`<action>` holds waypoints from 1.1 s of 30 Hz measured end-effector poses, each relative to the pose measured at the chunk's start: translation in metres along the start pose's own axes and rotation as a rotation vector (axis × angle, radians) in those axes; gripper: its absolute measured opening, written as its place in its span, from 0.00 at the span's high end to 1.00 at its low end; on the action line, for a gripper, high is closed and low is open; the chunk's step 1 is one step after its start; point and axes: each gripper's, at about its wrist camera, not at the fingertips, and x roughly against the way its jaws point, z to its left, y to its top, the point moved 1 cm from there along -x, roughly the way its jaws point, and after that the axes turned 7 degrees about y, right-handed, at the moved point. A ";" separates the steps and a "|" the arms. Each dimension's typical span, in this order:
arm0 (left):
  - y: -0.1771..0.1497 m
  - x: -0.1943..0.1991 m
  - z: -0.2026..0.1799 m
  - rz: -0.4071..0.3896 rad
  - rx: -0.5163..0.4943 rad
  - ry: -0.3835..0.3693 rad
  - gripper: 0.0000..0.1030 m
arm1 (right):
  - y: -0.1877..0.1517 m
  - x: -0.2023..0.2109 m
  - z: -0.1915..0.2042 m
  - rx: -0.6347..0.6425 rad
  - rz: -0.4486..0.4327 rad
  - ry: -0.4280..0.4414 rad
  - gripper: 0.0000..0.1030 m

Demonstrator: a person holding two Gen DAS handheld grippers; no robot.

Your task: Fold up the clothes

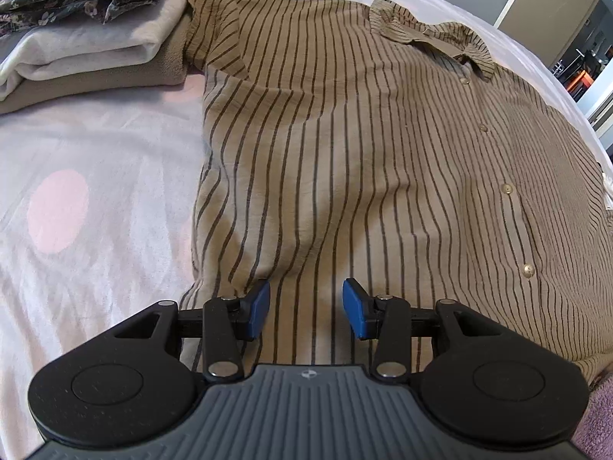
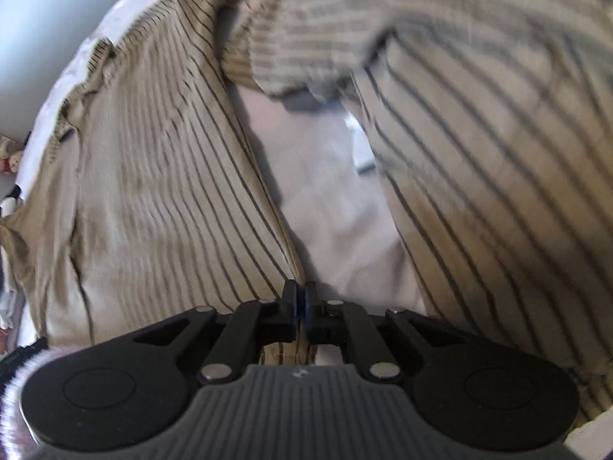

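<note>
**Right jaws pinched at the shirt's side edge, left jaws spread over the hem**

Black finger links of the right gripper [image 2: 300, 306] meet right in front of the lens — its jaws are pressed together at the side edge of the striped shirt [image 2: 161, 176], apparently with a thin fold of cloth nipped between them, though blur makes that hard to confirm. Just past them the pale bedsheet [image 2: 329, 199] shows between shirt body and sleeve [image 2: 479, 145].

To fold well, I judge the pinched edge should be lifted just clear of the bed and carried across toward the button placket [image 1: 506, 188], keeping the fold line parallel to the stripes.

Meanwhile the left gripper [image 1: 306, 308] sits with blue pads [image 1: 257, 308] apart above the lower hem — holding nothing. The shirt lies flat, collar [image 1: 433, 30] far from the camera, beside a stack of folded clothes [image 1: 88, 46].
</note>
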 end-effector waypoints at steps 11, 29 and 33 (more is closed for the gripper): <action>-0.006 0.020 -0.010 -0.041 -0.064 -0.029 0.61 | -0.011 0.033 0.007 0.020 -0.033 -0.074 0.90; -0.005 0.034 -0.071 -0.050 -0.230 -0.161 0.62 | -0.035 -0.008 0.230 0.481 -0.070 0.126 0.69; -0.003 0.014 -0.074 -0.033 -0.212 -0.144 0.67 | -0.051 -0.067 0.261 0.499 -0.006 0.118 0.70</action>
